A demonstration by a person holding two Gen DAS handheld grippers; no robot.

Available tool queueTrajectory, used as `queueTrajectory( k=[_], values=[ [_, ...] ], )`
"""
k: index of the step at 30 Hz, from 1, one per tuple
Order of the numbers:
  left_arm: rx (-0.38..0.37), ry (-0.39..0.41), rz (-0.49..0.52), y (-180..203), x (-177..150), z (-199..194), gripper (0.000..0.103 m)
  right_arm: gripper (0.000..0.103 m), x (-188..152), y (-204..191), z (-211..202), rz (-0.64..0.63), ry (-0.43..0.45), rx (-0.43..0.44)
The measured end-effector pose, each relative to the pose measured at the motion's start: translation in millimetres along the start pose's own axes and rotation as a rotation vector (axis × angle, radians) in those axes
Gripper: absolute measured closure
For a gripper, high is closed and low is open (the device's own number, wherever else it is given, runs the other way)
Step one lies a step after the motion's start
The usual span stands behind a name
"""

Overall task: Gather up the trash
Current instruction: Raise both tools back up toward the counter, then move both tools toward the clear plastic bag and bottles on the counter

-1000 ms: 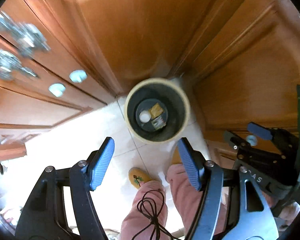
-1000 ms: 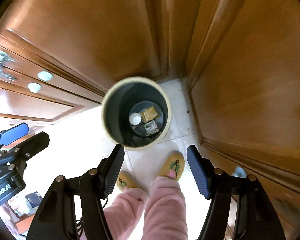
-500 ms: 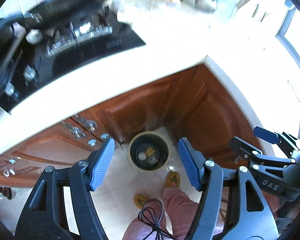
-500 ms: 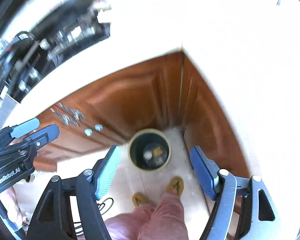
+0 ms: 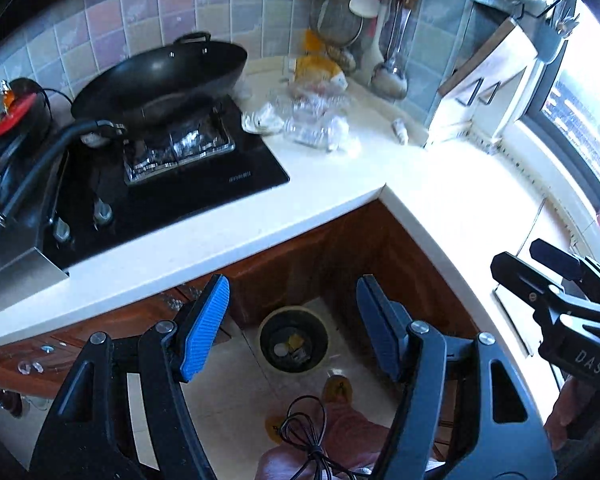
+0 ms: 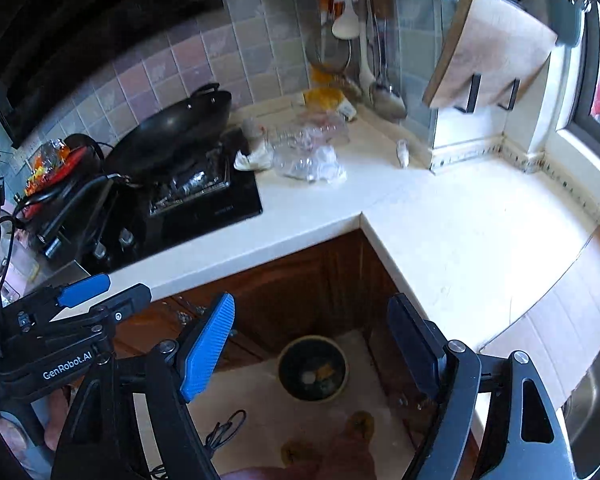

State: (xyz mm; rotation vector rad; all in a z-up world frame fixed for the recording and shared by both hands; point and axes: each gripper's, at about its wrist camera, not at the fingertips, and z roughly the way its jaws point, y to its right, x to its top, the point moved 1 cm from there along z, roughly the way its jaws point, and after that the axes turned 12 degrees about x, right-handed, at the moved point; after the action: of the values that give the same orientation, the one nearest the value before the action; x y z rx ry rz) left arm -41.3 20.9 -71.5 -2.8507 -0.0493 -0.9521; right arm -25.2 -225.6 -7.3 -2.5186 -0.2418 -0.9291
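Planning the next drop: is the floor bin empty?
Not empty. The bin on the floor holds a few small pieces at its bottom: one white, one yellowish.

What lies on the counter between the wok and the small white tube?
Crumpled clear plastic wrappers and a wadded white tissue lie between the wok and the tube, clearest in the right wrist view.

"GenRobot.AI" on left claw (image 6: pixel 66 368), "DAS" on right claw (image 5: pixel 590 362), cooktop (image 5: pixel 240 177) print unreadable

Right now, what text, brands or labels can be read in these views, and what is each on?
"GenRobot.AI": on the left gripper body, right wrist view.
"DAS": on the right gripper body, left wrist view.
White print on the black cooktop front edge: too small to read.
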Motion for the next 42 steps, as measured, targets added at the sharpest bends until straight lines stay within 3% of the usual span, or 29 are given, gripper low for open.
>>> queueTrajectory(
  k=[6,16,27,35,42],
  values=[
    [0.009,0.035,-0.005,-6,12,-26,0.039,0.021,5,-27,-24,-0.020,0.063,-0.007],
    [0.018,0.091,-0.013,-17,32,-52,0.039,0.019,14,-37,-40,-0.019,0.117,-0.011],
    [0.019,0.166,-0.014,-12,68,-71,0.037,0.016,49,-40,-43,-0.053,0.178,-0.022],
    [0.074,0.229,-0.039,-2,118,-65,0.031,0.013,101,-21,-27,-0.076,0.219,0.005],
    [0.115,0.243,-0.054,25,182,-24,0.027,0.012,161,14,22,-0.101,0.209,0.015]
  ],
)
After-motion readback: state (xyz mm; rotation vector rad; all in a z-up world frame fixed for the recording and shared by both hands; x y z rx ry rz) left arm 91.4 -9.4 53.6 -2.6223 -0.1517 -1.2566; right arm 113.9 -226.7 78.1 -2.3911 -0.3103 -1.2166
